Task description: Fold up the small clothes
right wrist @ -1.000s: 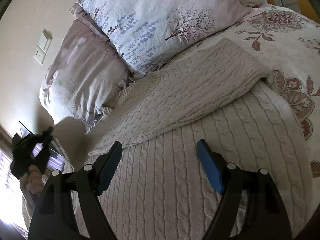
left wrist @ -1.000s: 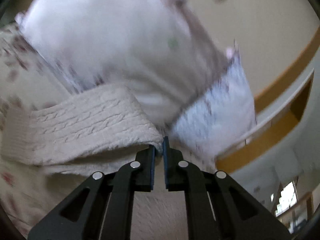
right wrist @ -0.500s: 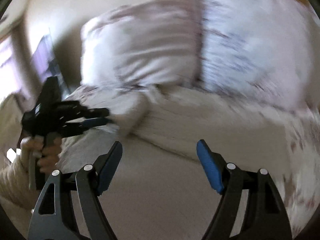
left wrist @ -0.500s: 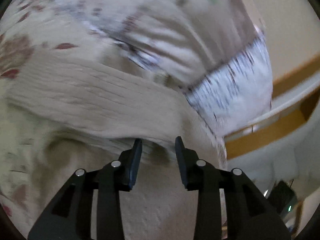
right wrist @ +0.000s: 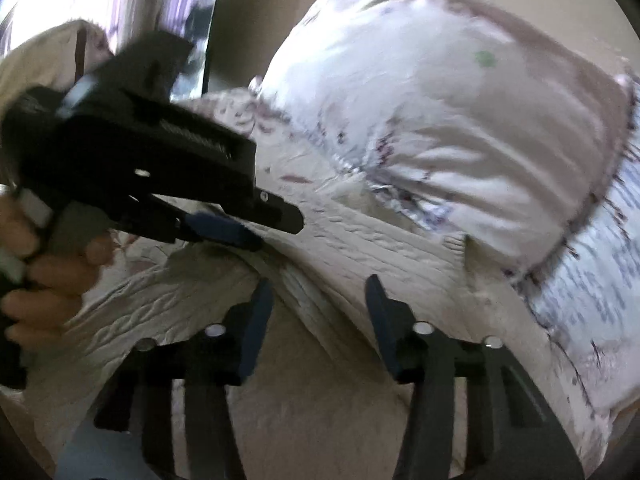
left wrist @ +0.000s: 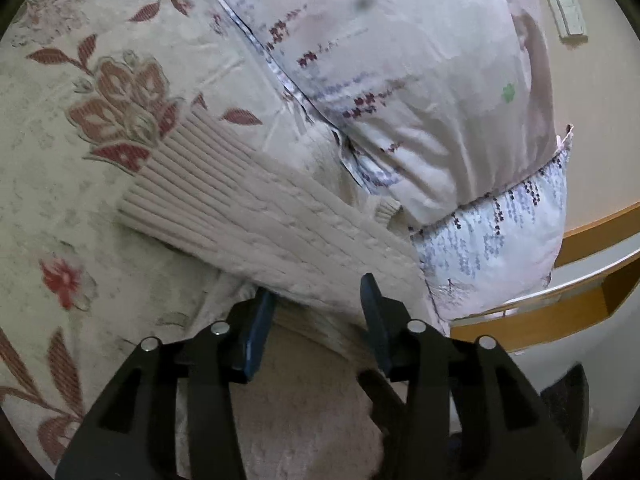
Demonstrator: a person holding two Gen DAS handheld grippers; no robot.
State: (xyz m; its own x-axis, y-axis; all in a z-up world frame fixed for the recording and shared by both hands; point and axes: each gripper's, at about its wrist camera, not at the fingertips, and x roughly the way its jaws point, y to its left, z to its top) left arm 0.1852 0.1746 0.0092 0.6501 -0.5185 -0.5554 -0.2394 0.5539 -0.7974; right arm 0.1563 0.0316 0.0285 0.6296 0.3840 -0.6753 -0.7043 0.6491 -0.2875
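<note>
Sweater (left wrist: 280, 236), cream cable-knit, folded on floral bedspread (left wrist: 52, 184), pillows (left wrist: 420, 92) at 1 o'clock. Left gripper (left wrist: 316, 300): jaws just opening, part-spread, folded edge between, pads not pressing. Right gripper (right wrist: 320, 300): jaws just narrowing, part-spread over knit fold, no grip evident. Left hand (right wrist: 44, 276) at 9 o'clock in right view.

Sweater (left wrist: 280, 232): cream-beige, cable-knit with a ribbed hem.
Bedspread (left wrist: 72, 184): pale beige, woven with rust-red flowers and leaves.
Upper pillow (left wrist: 420, 92): pinkish-lilac, small purple sprigs, one green clover mark.
Lower pillow (left wrist: 500, 248): white with blue-violet hanging blossoms.
Left gripper (left wrist: 316, 320): black frame, blue pads.
Right gripper (right wrist: 320, 320): black frame, blue pads.
Wall (left wrist: 600, 128): plain beige.
</note>
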